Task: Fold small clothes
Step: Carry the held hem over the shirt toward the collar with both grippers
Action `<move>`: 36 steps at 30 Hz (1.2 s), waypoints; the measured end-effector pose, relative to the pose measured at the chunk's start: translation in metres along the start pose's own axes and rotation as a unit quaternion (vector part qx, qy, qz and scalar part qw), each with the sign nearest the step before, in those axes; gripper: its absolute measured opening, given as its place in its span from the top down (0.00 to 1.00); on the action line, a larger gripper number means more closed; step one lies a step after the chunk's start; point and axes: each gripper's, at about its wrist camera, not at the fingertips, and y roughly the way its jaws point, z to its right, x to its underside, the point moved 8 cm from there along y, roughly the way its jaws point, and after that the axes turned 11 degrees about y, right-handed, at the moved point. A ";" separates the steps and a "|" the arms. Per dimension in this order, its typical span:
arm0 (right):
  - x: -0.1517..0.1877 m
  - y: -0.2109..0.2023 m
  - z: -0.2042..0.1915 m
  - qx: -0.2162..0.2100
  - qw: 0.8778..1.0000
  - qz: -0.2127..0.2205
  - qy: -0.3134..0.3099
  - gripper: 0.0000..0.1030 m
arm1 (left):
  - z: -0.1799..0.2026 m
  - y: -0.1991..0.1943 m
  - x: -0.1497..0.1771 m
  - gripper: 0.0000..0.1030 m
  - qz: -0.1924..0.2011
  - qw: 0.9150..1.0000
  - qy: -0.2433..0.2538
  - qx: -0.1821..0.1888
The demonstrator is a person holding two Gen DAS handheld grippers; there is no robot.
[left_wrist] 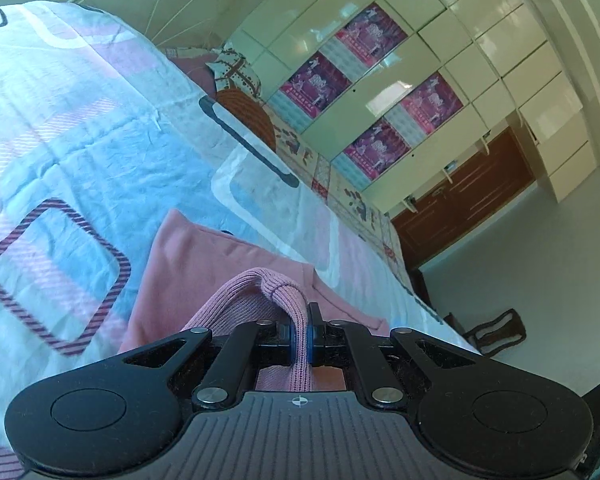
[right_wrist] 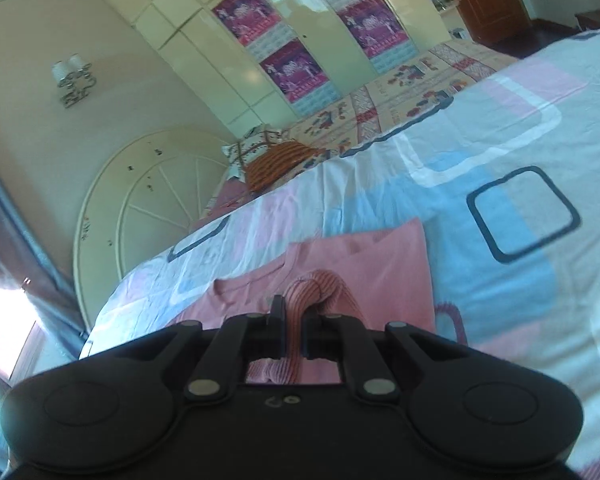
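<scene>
I've got both hand-held grippers, L (left_wrist: 300,334) & R (right_wrist: 294,330), clamped on the pink top's (left_wrist: 188,264) ribbed edge above the bed (left_wrist: 80,120), mid-fold; next, lay it over squarely.

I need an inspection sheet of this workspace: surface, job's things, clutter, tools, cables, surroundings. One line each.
Surface: bed cover, white with blue and pink squares, slightly wrinkled.
Job's things: pink garment lying partly flat on the cover, with its ribbed edge lifted by both tools.
Clutter: patterned pillow and an orange striped cloth near the headboard.
Tools: left tool shut on the ribbed edge; right tool shut on the same kind of ribbed fabric.
Cables: nothing seen.
Surroundings: cream wardrobe with purple posters, round white headboard, wall lamp, brown door.
</scene>
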 end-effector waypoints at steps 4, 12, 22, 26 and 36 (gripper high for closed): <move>-0.019 0.055 0.016 0.022 0.999 -0.020 0.046 0.93 | -0.013 0.052 -0.016 0.96 -0.039 0.999 0.009 -0.004; -0.028 0.127 0.047 0.047 0.995 -0.036 0.084 0.86 | -0.035 0.119 -0.025 0.95 -0.064 0.997 0.000 0.036; -0.053 0.118 0.050 0.078 0.996 0.040 0.010 0.45 | -0.044 0.124 -0.049 0.16 -0.025 0.995 0.092 0.019; -0.044 0.135 0.041 0.122 0.990 0.002 -0.075 0.48 | -0.026 0.151 -0.030 0.17 -0.098 0.962 0.253 -0.028; -0.007 0.167 0.016 0.184 0.950 -0.019 -0.250 0.90 | 0.006 0.151 -0.016 0.88 -0.042 0.927 0.368 -0.054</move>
